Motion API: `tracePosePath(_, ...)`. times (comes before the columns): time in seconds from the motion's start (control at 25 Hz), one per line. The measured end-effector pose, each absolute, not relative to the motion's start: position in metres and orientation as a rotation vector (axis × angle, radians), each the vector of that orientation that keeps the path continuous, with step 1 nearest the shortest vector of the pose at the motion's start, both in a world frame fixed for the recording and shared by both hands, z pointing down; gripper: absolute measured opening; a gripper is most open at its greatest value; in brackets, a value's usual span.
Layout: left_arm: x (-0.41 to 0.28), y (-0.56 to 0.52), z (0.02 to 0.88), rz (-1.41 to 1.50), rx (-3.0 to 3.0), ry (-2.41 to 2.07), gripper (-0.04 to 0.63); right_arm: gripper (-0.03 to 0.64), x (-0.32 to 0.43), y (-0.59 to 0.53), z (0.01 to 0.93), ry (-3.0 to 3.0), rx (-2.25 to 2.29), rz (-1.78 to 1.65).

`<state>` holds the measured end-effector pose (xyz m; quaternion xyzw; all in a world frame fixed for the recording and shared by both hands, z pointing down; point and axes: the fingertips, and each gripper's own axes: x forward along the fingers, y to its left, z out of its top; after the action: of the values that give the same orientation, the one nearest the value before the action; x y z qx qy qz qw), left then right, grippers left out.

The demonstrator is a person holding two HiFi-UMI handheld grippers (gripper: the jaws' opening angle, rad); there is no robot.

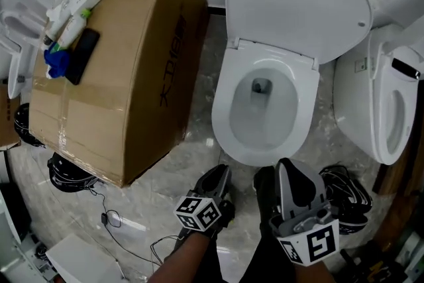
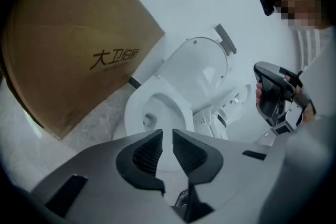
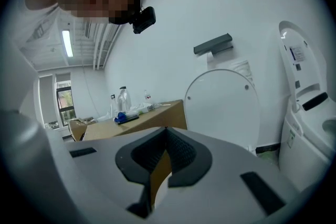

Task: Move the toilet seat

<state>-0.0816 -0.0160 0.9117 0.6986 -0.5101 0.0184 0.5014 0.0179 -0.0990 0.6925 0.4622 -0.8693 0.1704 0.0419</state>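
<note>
A white toilet (image 1: 265, 109) stands on the marble floor just ahead, its bowl open. Its white lid (image 1: 298, 3) is raised against the wall, also shown as the lid (image 2: 202, 68) and the lid (image 3: 223, 105). Whether the seat ring is up with the lid or down on the rim I cannot tell. My left gripper (image 1: 222, 172) hovers low in front of the bowl; the left gripper (image 2: 167, 134) has a narrow gap between its pads and nothing in it. My right gripper (image 1: 285, 162) is beside it, tilted upward; the right gripper (image 3: 166, 131) has its tips together, empty.
A big cardboard box (image 1: 132, 76) stands close to the toilet's left, with bottles, a dark phone (image 1: 83, 55) and a blue thing on top. A second white toilet (image 1: 384, 103) stands at the right. Black cable coils (image 1: 69, 172) and more cables (image 1: 348, 199) lie on the floor.
</note>
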Motion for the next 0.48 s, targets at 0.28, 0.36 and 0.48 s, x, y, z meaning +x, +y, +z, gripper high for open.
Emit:
tracePosePath(0.28, -0.081, -0.014, 0.975, -0.050, 1.592, -1.211, 0.095, 0.011, 0.009, -0.101, 0.739, -2.680, 1.381, 0.540)
tracePosePath(0.36, -0.077, -0.012, 0.990, -0.100, 1.544, -1.191, 0.102, 0.011, 0.006, -0.101, 0.747, -2.686, 1.370, 0.538)
tracePosePath(0.48, -0.071, -0.012, 1.007, -0.170, 1.484, -1.153, 0.114, 0.011, 0.003, -0.100, 0.757, -2.692, 1.354, 0.534)
